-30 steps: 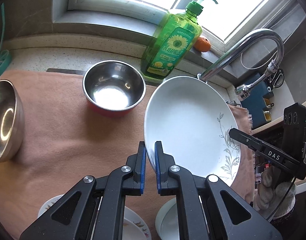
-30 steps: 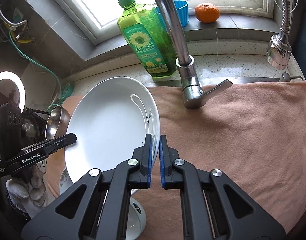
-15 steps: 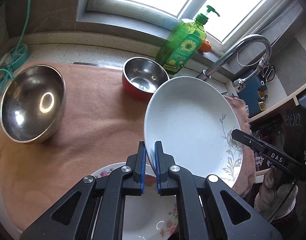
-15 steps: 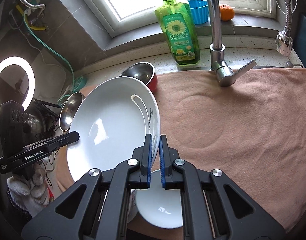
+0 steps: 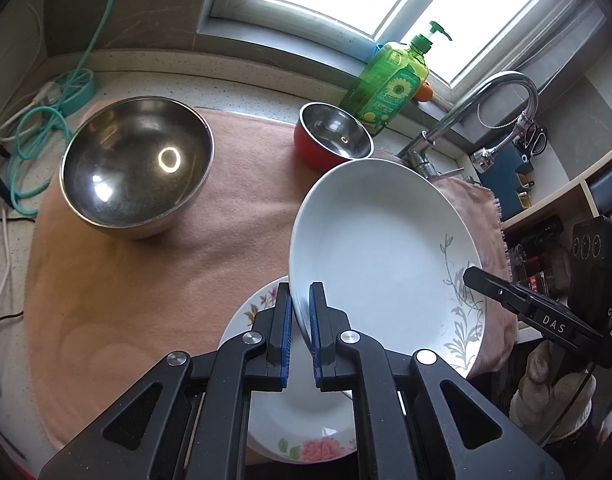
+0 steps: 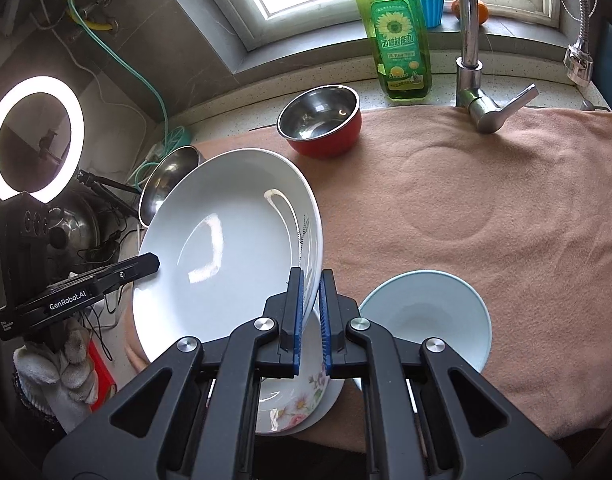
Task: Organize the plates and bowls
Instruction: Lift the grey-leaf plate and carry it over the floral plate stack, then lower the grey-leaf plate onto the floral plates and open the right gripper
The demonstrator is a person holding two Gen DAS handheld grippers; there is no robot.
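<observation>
Both wrist cameras look steeply down along their fingers, close above the counter. They face the window, sharing the white plate (image 5: 382,256) (image 6: 225,248) from opposite sides.

A speckled countertop (image 5: 241,80) carries a peach towel (image 6: 486,208). On the towel: a large steel bowl (image 5: 135,172) at left, a red-sided steel bowl (image 6: 320,122) at upper centre, a floral plate (image 5: 301,420) and a pale blue bowl (image 6: 426,312) at the bottom. A green soap bottle (image 6: 400,40) stands on the counter's back edge.
</observation>
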